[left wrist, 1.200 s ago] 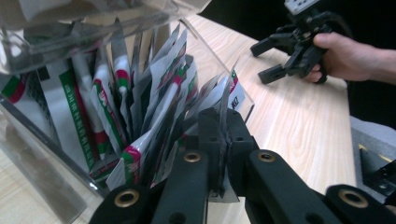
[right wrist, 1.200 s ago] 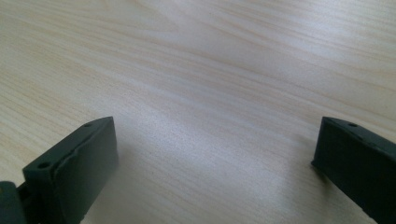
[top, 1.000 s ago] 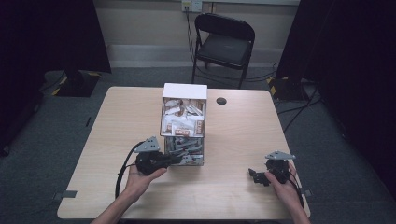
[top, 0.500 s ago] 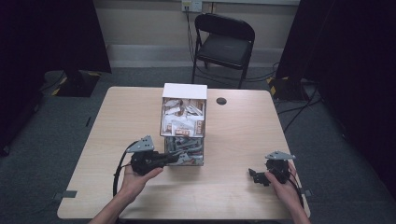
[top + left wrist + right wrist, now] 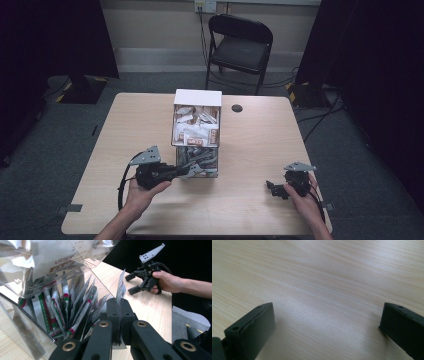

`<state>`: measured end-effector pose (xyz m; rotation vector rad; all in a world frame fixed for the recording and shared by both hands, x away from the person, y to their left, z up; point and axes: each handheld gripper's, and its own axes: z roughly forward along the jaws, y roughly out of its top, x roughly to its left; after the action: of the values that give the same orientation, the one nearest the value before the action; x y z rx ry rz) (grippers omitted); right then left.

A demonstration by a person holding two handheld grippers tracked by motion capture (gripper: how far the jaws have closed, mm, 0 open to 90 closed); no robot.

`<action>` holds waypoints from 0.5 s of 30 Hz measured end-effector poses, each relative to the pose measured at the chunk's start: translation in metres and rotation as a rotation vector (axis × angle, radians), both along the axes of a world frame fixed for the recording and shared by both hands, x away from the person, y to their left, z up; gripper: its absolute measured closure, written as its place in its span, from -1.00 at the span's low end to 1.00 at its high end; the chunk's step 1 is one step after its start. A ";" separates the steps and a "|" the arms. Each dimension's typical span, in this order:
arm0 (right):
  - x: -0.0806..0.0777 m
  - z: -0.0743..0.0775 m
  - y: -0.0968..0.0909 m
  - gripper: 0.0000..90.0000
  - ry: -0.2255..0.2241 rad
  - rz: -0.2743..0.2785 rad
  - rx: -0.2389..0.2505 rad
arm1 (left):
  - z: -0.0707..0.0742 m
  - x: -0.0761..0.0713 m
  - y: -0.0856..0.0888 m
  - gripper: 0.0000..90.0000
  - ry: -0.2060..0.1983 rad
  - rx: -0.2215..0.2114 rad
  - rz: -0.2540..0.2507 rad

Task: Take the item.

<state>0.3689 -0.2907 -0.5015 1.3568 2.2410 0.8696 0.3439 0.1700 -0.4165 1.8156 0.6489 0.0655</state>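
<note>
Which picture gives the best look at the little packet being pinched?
The left gripper view: the packet stands edge-on, clamped between the left gripper's fingers beside the clear bin. In the high view it is too small to make out.

We see a pale wood-grain table (image 5: 250,150) w/ a clear box (image 5: 196,135), white back. Packets (image 5: 75,310) inside: silver-white w/ green & red stripes; upper ones white w/ red print. Both grippers (image 5: 177,171) (image 5: 274,190) black, grey plates. Chair (image 5: 240,45) black, floor grey.
</note>
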 end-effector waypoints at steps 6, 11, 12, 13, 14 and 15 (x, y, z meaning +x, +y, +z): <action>0.000 0.000 0.000 -1.00 0.000 0.000 0.000 | 0.005 -0.004 -0.001 0.99 -0.014 0.022 -0.016; 0.000 0.000 0.000 -1.00 0.000 0.000 0.000 | 0.007 -0.005 0.004 0.99 -0.012 0.021 -0.008; 0.000 0.000 0.000 -1.00 0.000 0.000 0.000 | 0.007 -0.006 0.006 0.99 -0.015 0.015 -0.004; 0.000 0.000 0.000 -1.00 0.001 -0.001 0.000 | 0.008 -0.007 0.008 0.99 -0.012 0.003 -0.002; 0.000 0.000 0.000 -1.00 0.000 0.000 0.000 | 0.009 -0.007 0.010 0.99 -0.011 -0.007 0.000; 0.000 0.000 0.000 -1.00 0.000 0.000 0.000 | 0.010 -0.008 0.011 0.99 -0.014 -0.005 0.004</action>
<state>0.3689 -0.2907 -0.5015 1.3570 2.2408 0.8696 0.3361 0.1811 -0.4060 1.8073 0.6428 0.0788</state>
